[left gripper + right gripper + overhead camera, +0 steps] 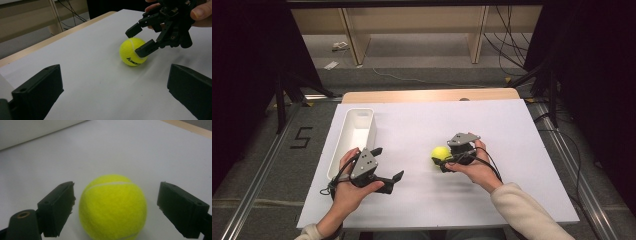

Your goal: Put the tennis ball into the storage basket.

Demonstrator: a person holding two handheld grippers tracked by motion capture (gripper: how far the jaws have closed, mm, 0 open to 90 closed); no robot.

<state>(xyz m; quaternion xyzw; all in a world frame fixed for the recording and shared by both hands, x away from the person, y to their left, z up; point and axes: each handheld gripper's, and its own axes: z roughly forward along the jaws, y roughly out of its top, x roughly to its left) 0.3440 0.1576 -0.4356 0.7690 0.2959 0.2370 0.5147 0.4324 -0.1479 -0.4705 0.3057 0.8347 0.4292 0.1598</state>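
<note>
A yellow tennis ball (441, 153) rests on the white table top (422, 195), right of centre. My right gripper (442, 157) is open, one jaw on each side of the ball. In the right gripper view the ball (112, 206) sits between the two black jaws of that gripper (120, 206), with a small gap on each side. My left gripper (388, 163) is open and holds nothing, near the front left of the table. From the left gripper view, the ball (132, 51) lies ahead of the left gripper (113, 90), with the right gripper (139, 40) reaching around it.
A long white bin (354, 135) stands along the left side of the table, just beyond my left hand. A bare wooden strip (432, 95) marks the table's far edge. Floor, cables and shelf legs lie beyond it.
</note>
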